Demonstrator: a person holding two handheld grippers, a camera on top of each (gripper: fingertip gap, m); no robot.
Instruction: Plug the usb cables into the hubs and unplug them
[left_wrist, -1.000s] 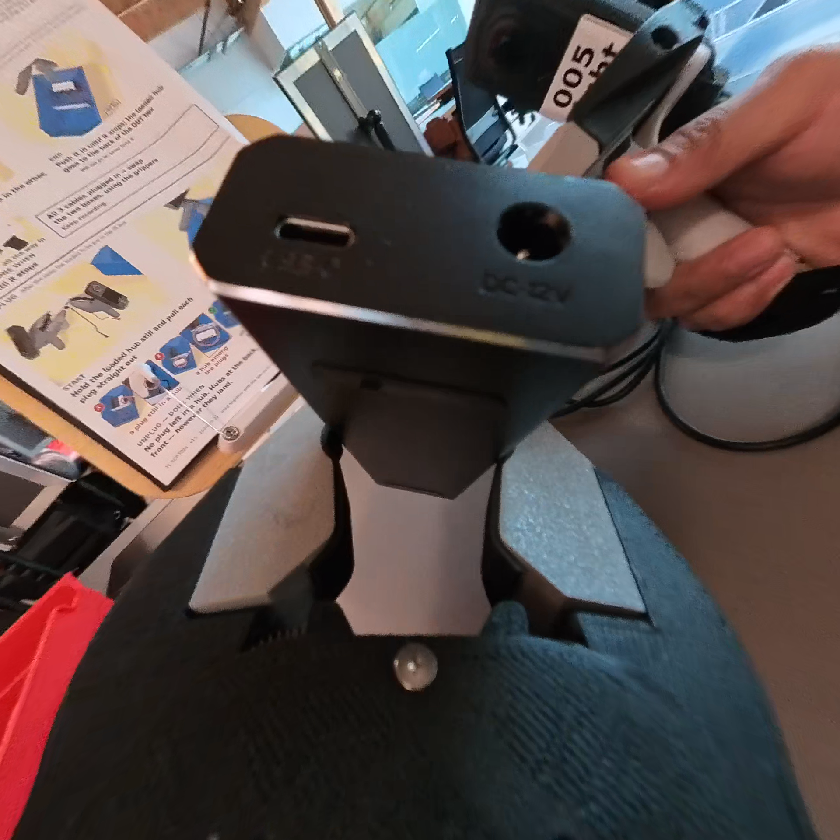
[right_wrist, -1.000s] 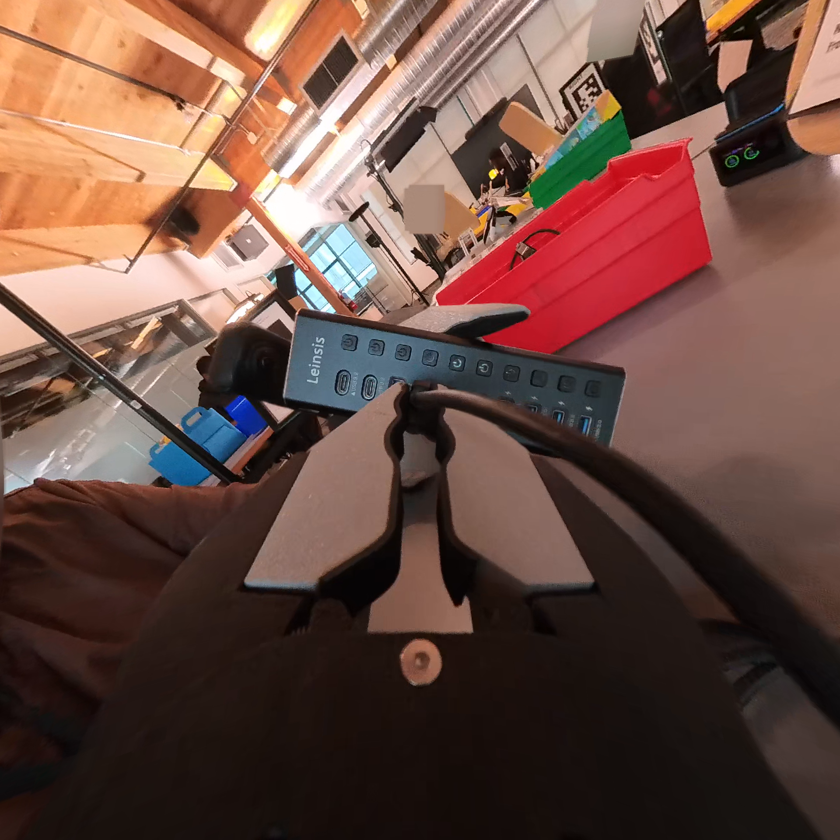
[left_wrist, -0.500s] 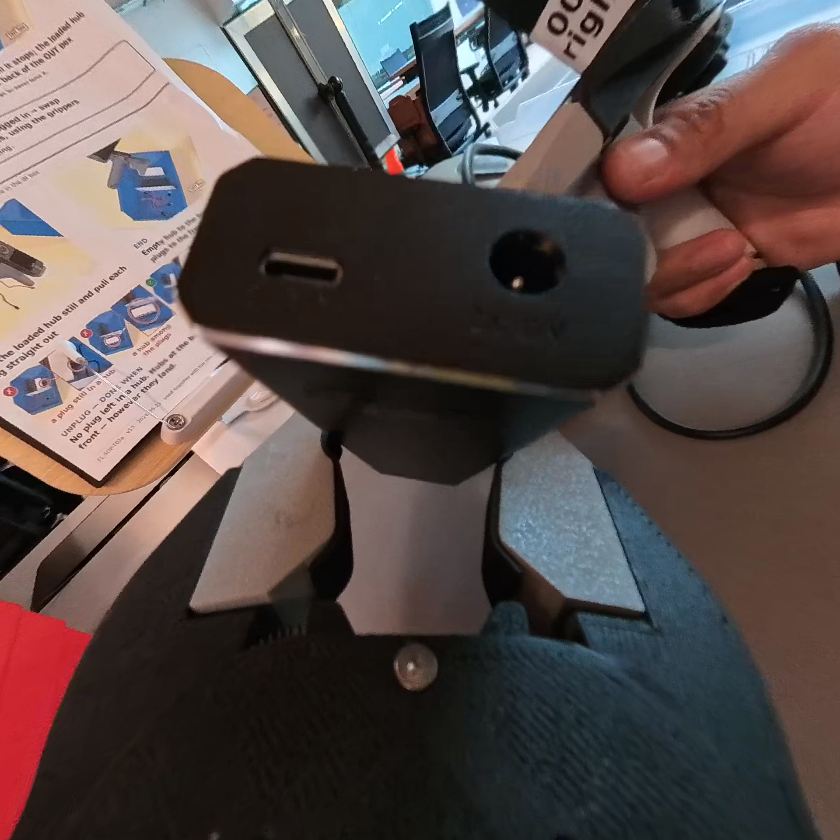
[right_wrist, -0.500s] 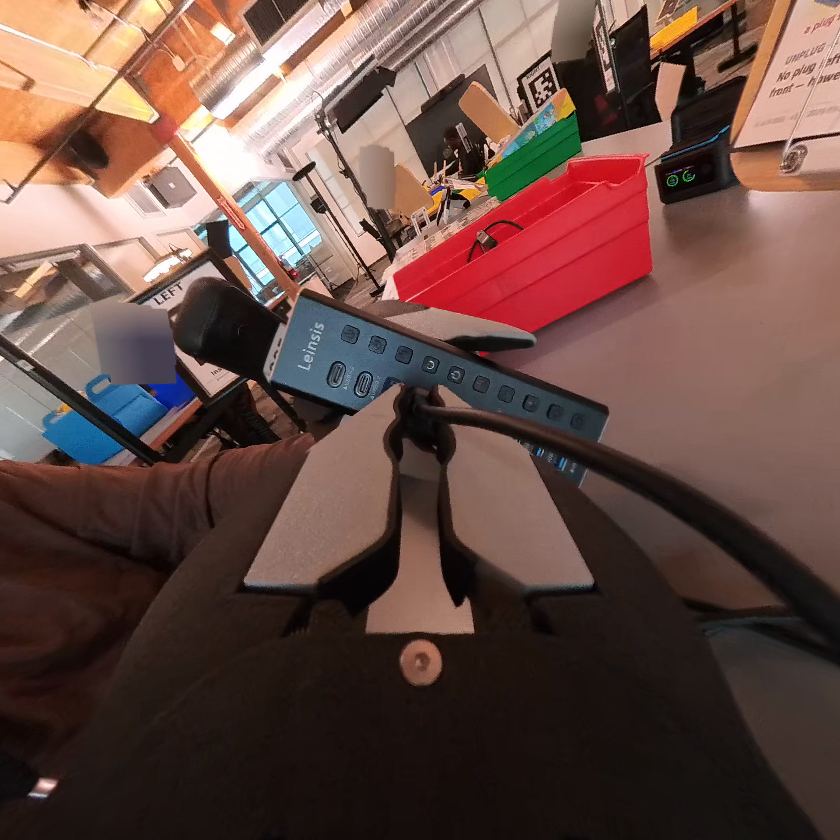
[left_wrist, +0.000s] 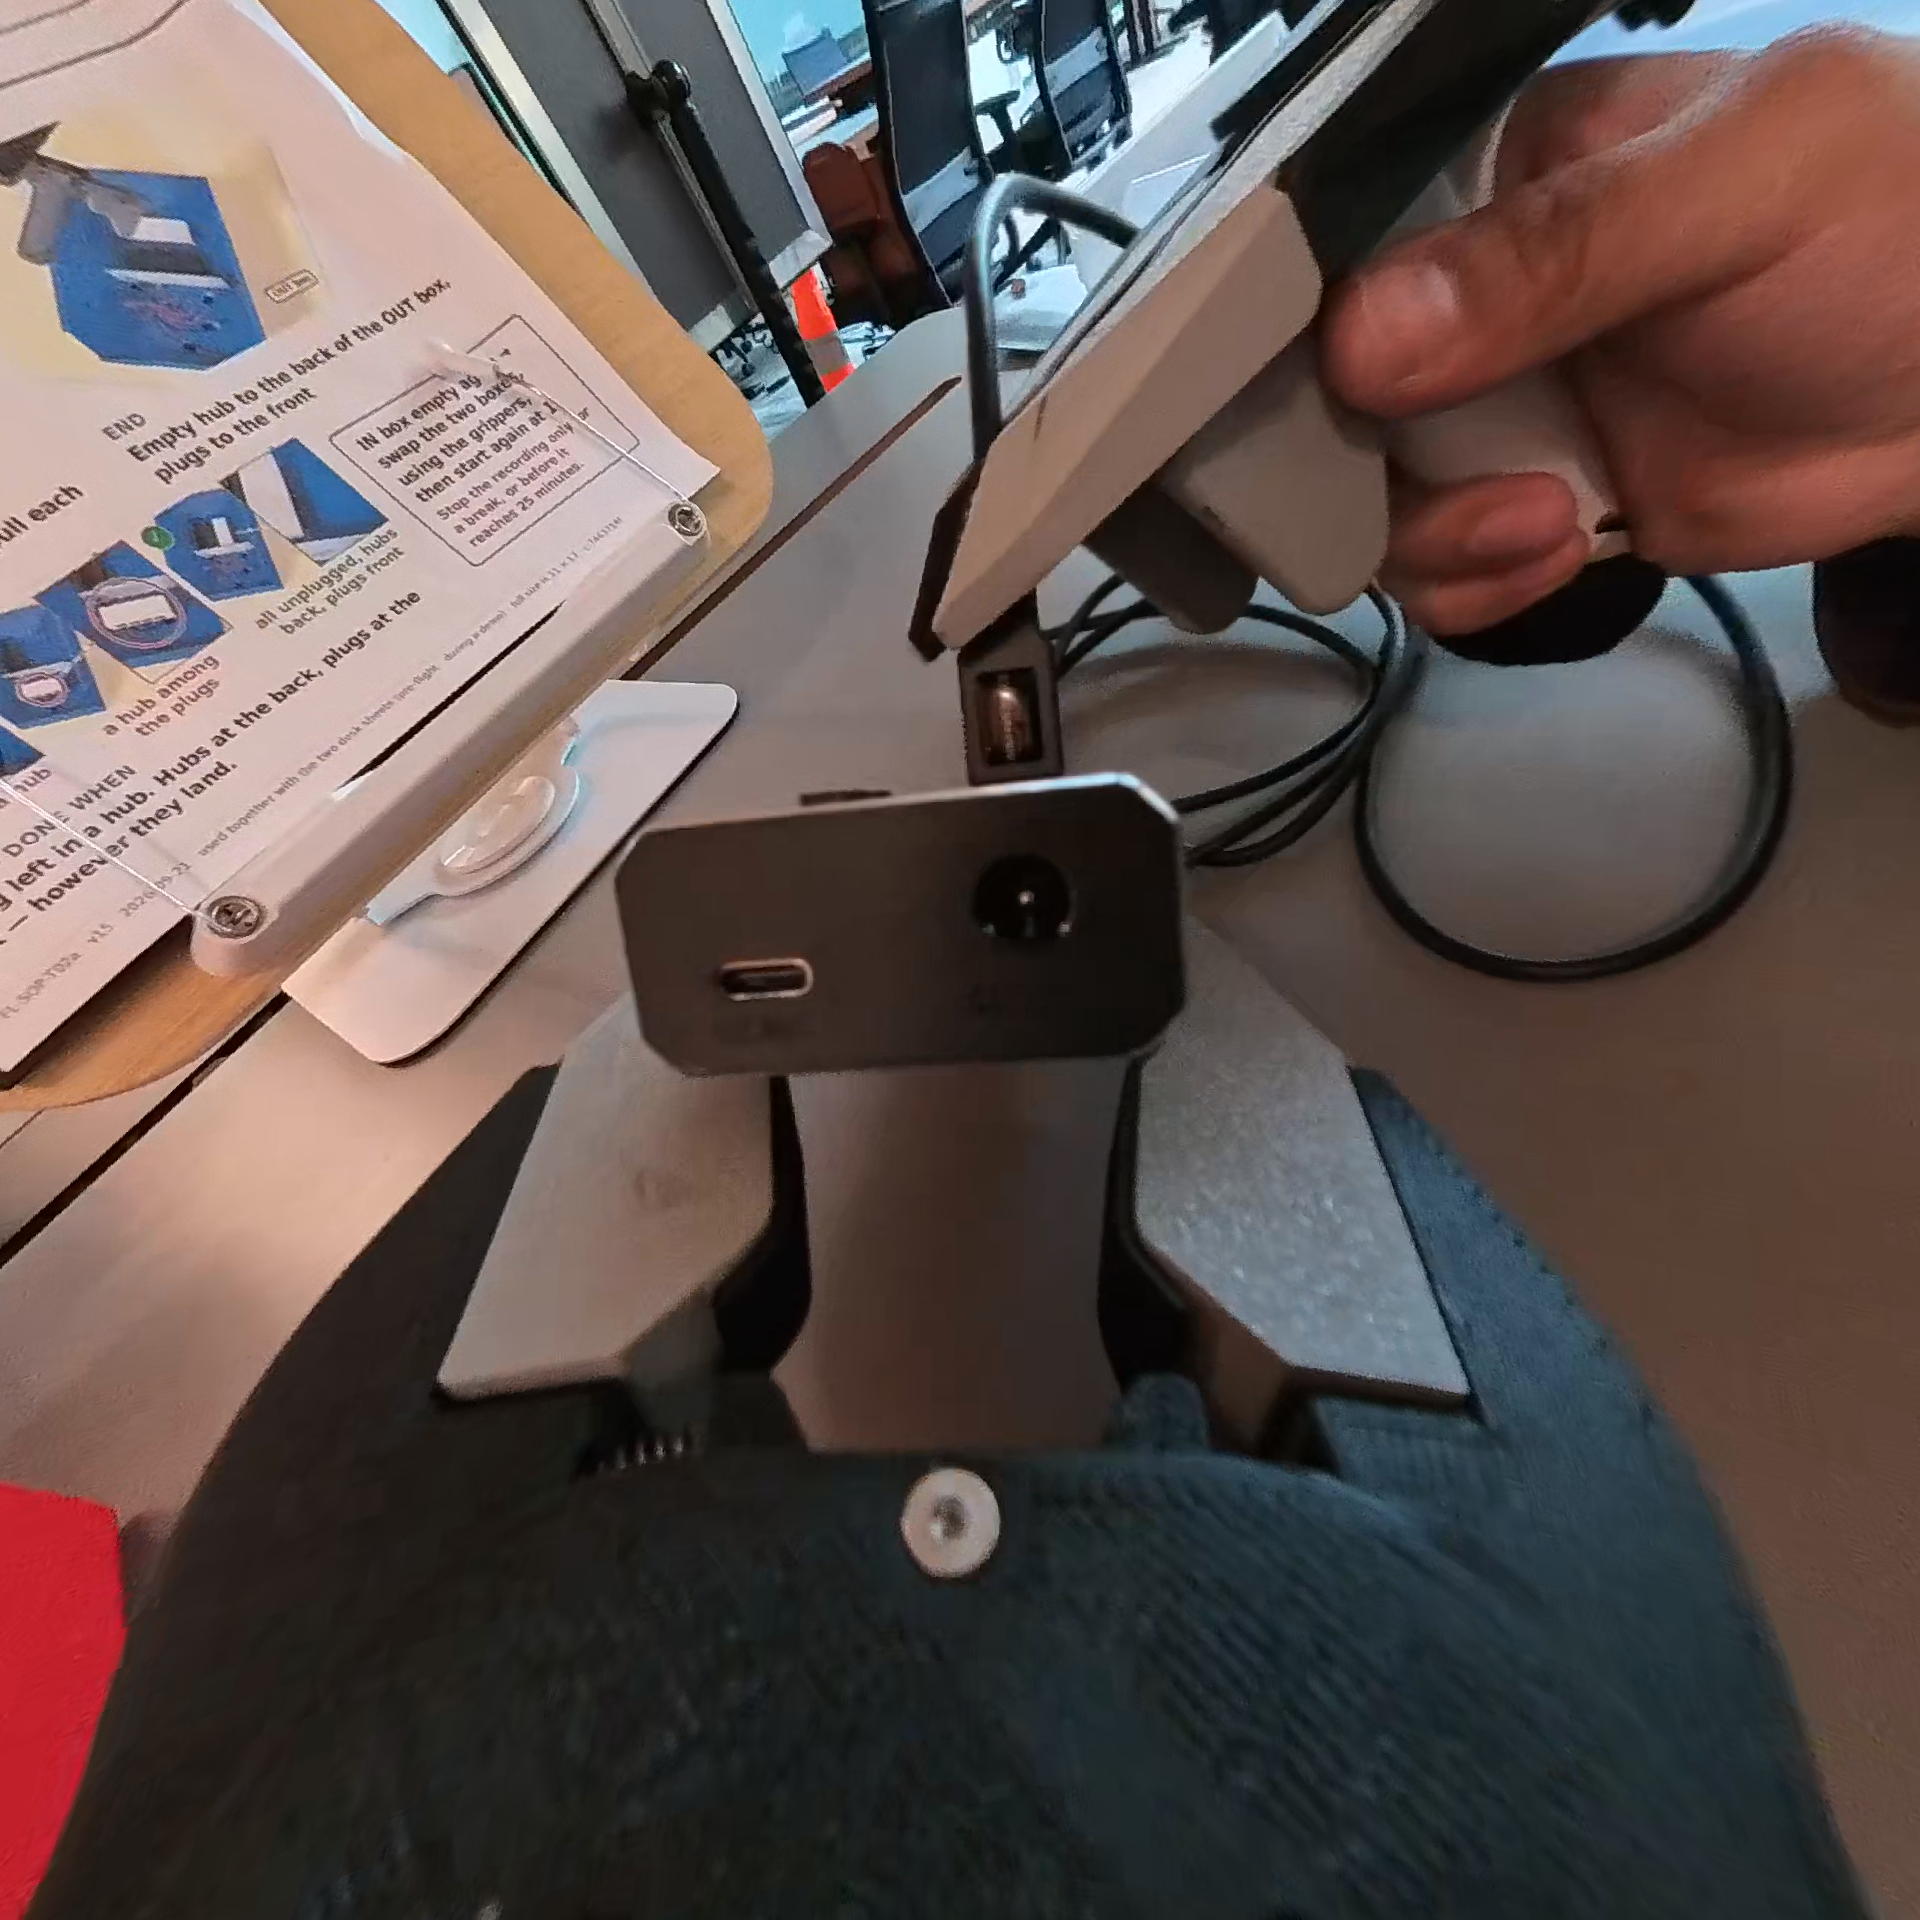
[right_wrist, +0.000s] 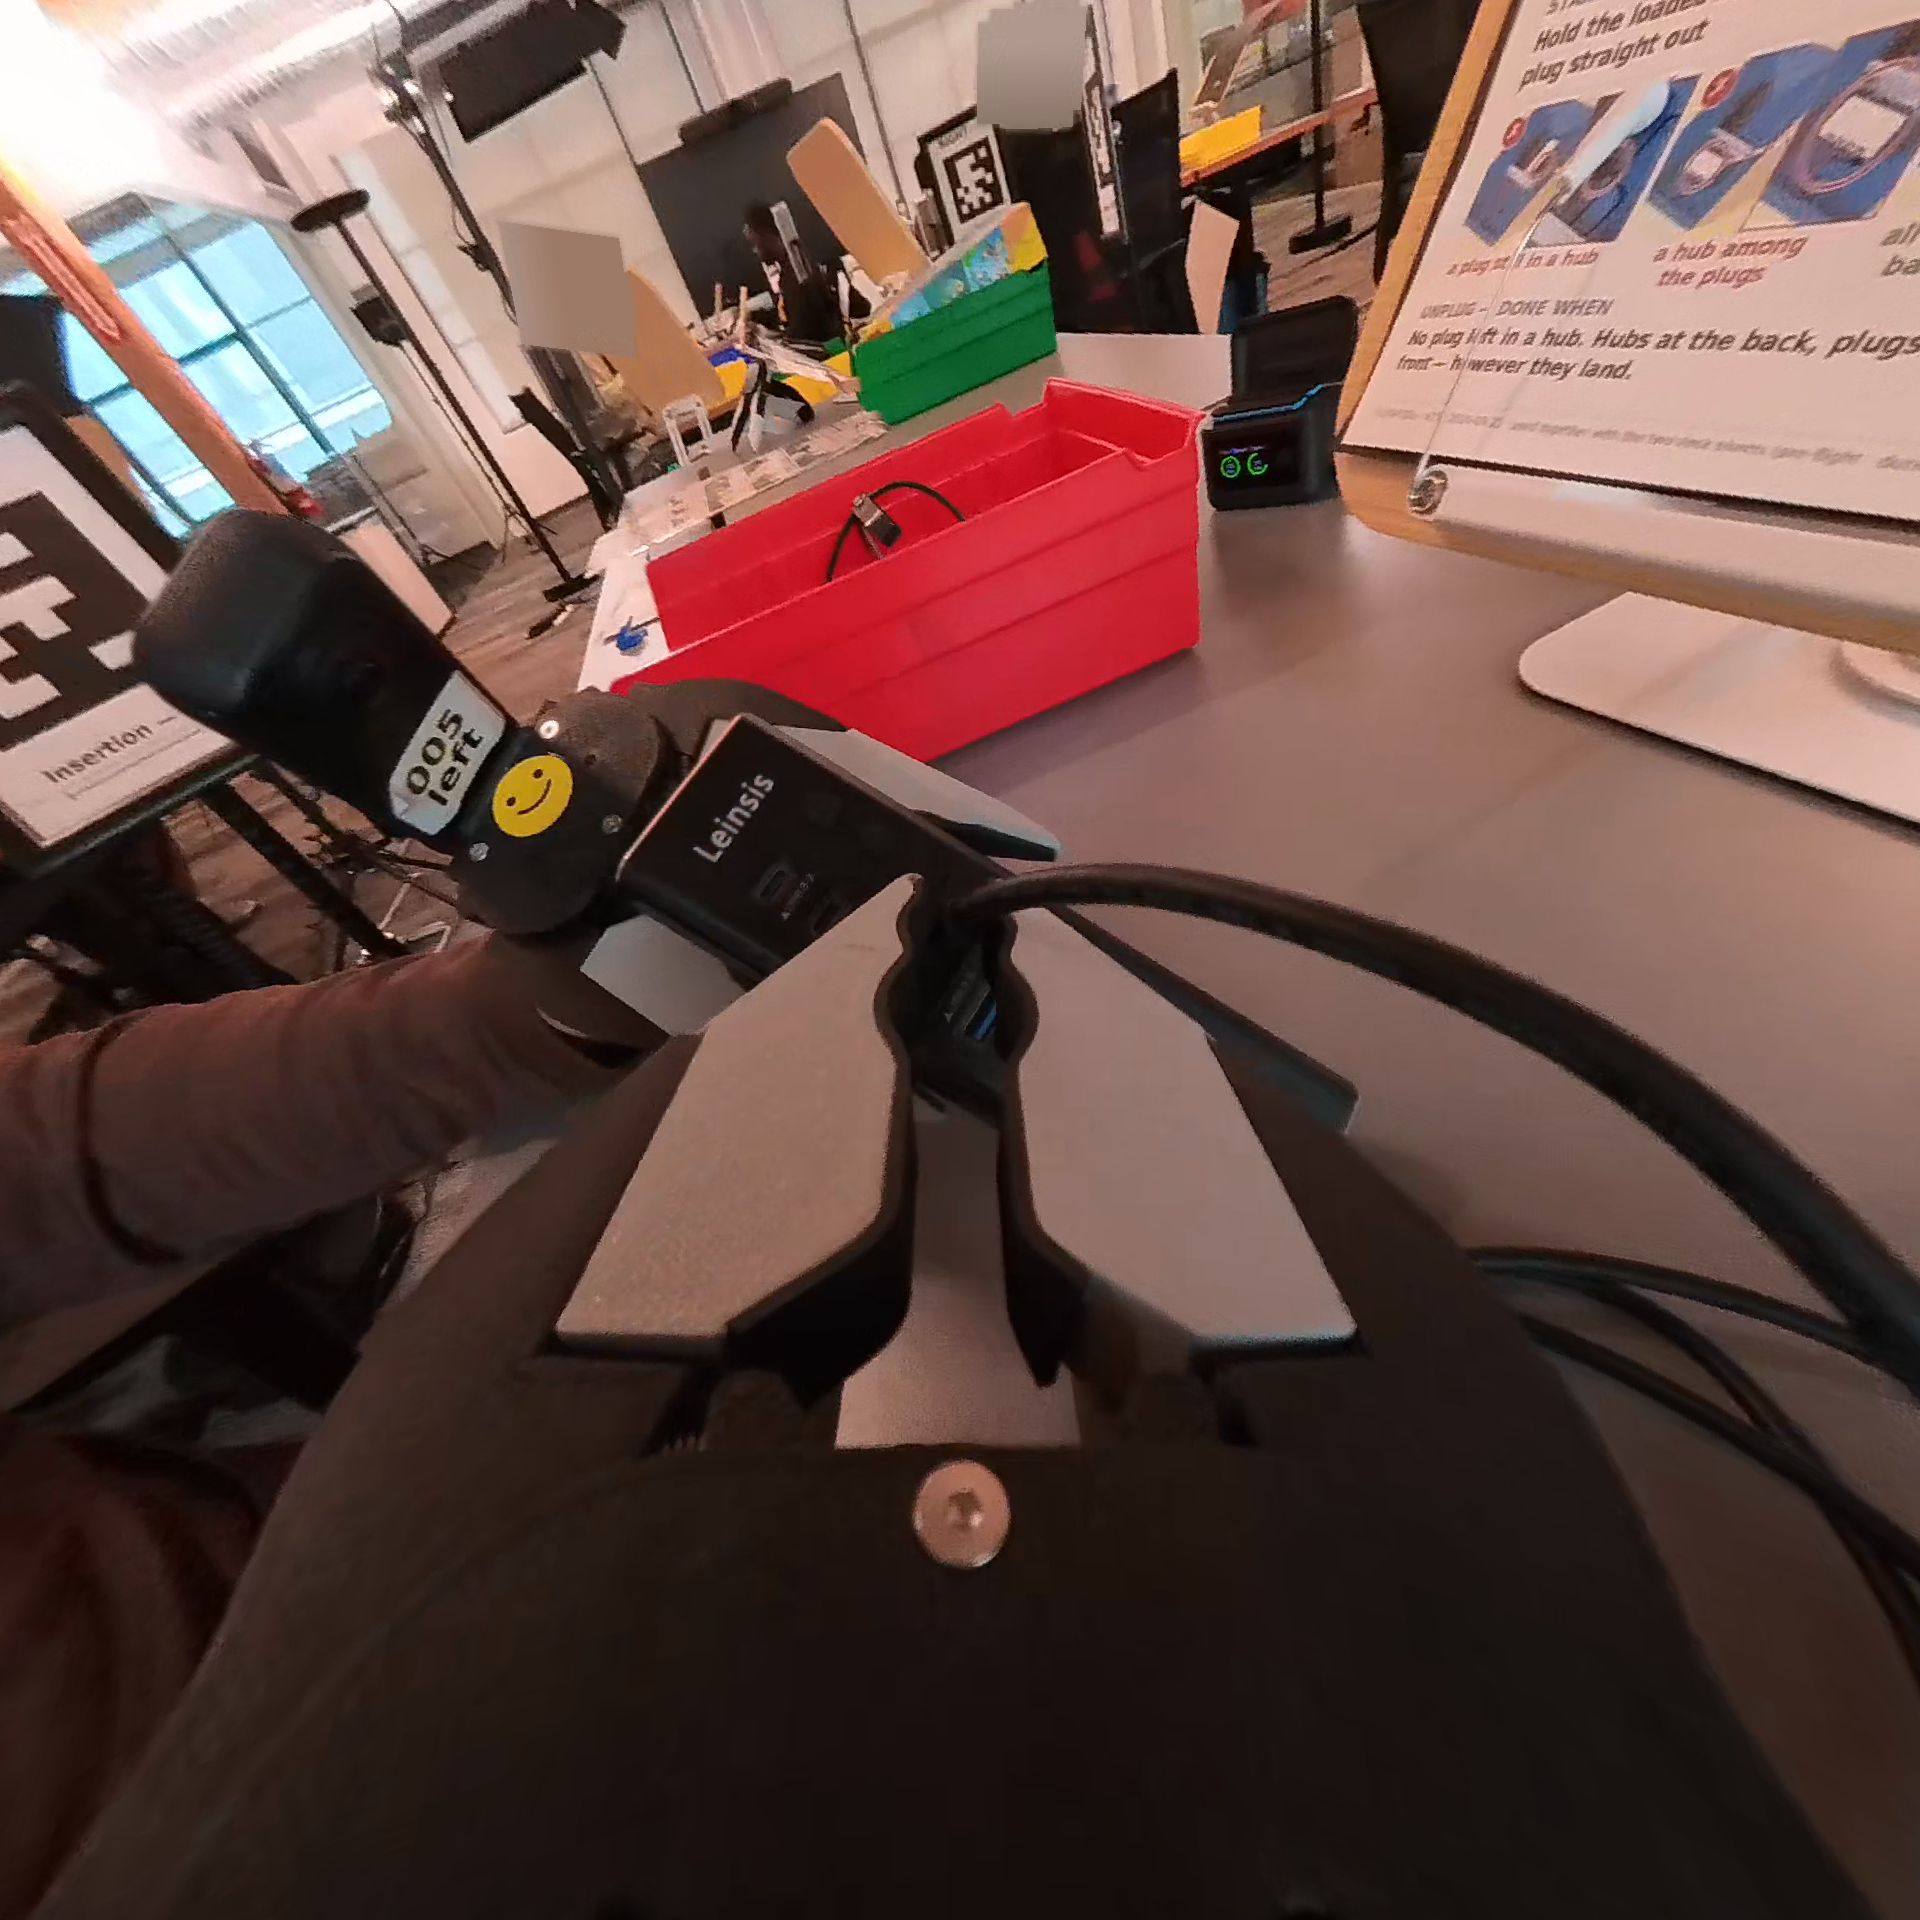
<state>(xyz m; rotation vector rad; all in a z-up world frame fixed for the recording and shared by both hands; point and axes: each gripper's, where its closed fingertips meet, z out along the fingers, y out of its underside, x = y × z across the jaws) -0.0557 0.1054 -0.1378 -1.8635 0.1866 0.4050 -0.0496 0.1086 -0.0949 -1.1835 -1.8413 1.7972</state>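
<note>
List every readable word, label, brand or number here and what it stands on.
I name the bearers only, not their wording.
Instruction sheet on the wooden stand: printed captions.
Hub in the left gripper: white brand mark; port marks blurred.
White tag on that gripper: dark characters.
Sign at far left: large print.
Small black device's screen: too small.
Usb cable in the right gripper: none visible.

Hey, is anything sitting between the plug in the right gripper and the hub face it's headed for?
Nothing visible blocks it. The right gripper is shut on the USB plug, which hangs just off the hub with only open air between. The left gripper clamps the hub's end, clear of that path. The cable trails away behind.
</note>
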